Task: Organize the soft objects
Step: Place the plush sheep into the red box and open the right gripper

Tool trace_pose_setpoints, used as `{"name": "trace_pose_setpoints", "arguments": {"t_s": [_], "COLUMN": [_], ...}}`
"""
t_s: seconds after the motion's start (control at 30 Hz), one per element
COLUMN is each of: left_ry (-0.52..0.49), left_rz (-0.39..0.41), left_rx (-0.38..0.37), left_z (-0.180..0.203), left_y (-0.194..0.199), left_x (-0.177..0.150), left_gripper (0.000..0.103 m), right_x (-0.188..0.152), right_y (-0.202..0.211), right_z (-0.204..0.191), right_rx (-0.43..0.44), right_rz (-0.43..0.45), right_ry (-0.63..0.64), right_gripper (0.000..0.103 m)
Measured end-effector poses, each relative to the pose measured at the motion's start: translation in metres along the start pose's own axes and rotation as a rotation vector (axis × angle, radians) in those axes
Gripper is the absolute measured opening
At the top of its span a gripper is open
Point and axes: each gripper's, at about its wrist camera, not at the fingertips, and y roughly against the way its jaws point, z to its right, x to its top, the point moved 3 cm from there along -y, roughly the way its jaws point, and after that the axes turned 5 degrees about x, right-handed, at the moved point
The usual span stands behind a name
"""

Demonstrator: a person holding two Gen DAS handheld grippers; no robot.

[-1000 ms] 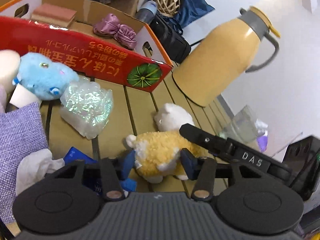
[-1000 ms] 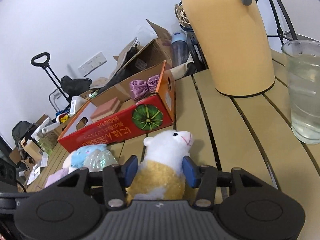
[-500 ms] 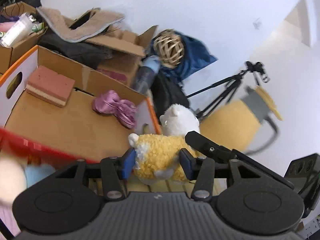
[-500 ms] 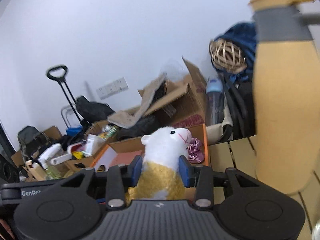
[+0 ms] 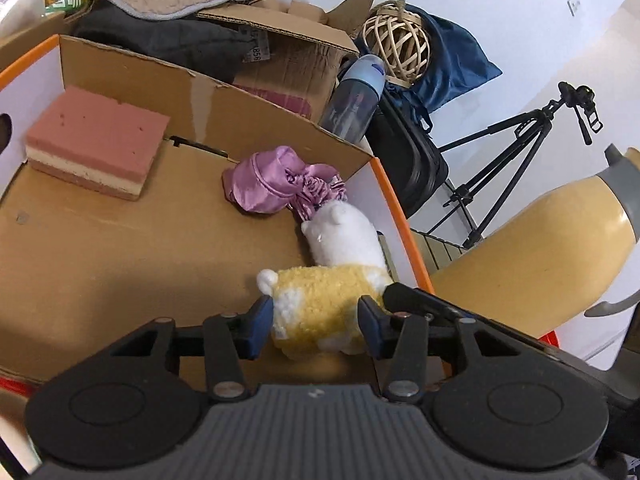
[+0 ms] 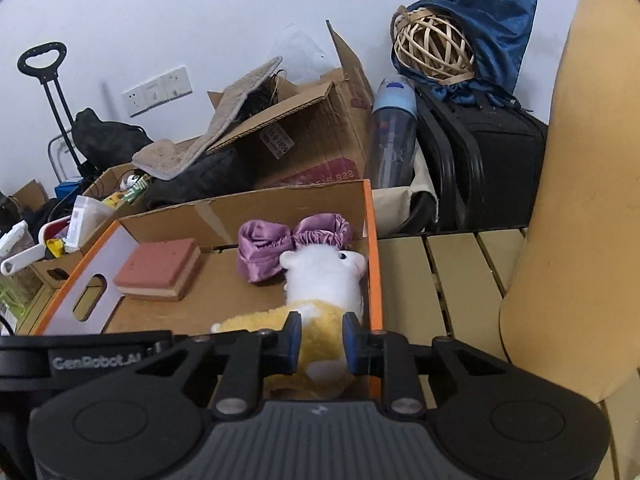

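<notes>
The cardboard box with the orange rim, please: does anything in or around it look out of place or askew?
Nothing is spilled or damaged. One oddity: both the left gripper and the right gripper clamp the same plush sheep inside the box, its head against the purple satin cloth.

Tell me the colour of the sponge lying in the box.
The sponge is pink on top with a cream layer beneath, clearest in the left wrist view.

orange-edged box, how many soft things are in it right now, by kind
plush sheep: 1, held over the box floor by the left gripper and the right gripper
pink sponge: 1
purple satin cloth bundle: 1
total: 3 in the cardboard box
</notes>
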Motion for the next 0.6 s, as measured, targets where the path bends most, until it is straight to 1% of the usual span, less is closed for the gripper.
{"name": "trace_pose_setpoints", "arguments": {"t_s": [0.07,0.17,0.2,0.27,0.3,0.37,0.43,0.47,0.5,0.53,0.6], "left_ry": [-0.011,-0.050,-0.063,-0.112,-0.144,-0.202,-0.265,-0.299,-0.334,-0.366,-0.409], "left_rz": [0.019,0.084,0.112,0.178,0.226,0.305,0.379,0.412,0.444,0.475,0.509], "left_rx": [-0.001,-0.005,-0.013,-0.036,-0.041,-0.035,-0.008,0.018,0.049,0.088,0.131], "left_z": [0.003,0.014,0.018,0.024,0.025,0.022,0.016,0.012,0.007,0.001,-0.009], "left_y": [0.016,0.061,0.081,0.129,0.159,0.206,0.251,0.269,0.285,0.300,0.323], "left_x": [0.001,0.005,0.005,0.000,-0.007,-0.021,-0.043,-0.056,-0.071,-0.087,-0.117], "left_gripper": [0.054,0.054,0.055,0.063,0.067,0.078,0.083,0.087,0.089,0.090,0.091], "right_x": [0.003,0.011,0.013,0.013,0.010,-0.001,-0.020,-0.031,-0.040,-0.052,-0.077], "right_y": [0.013,0.051,0.066,0.101,0.121,0.158,0.195,0.211,0.224,0.237,0.259], "right_z": [-0.006,-0.022,-0.026,-0.035,-0.041,-0.049,-0.057,-0.061,-0.064,-0.068,-0.076], "right_rx": [0.005,0.014,0.019,0.038,0.048,0.066,0.094,0.112,0.121,0.128,0.127], "right_rz": [0.015,0.073,0.093,0.138,0.161,0.200,0.232,0.247,0.254,0.262,0.276], "right_ry": [0.022,0.069,0.080,0.107,0.126,0.159,0.190,0.205,0.216,0.230,0.261], "right_gripper": [0.024,0.026,0.029,0.039,0.042,0.049,0.054,0.057,0.058,0.059,0.060]}}
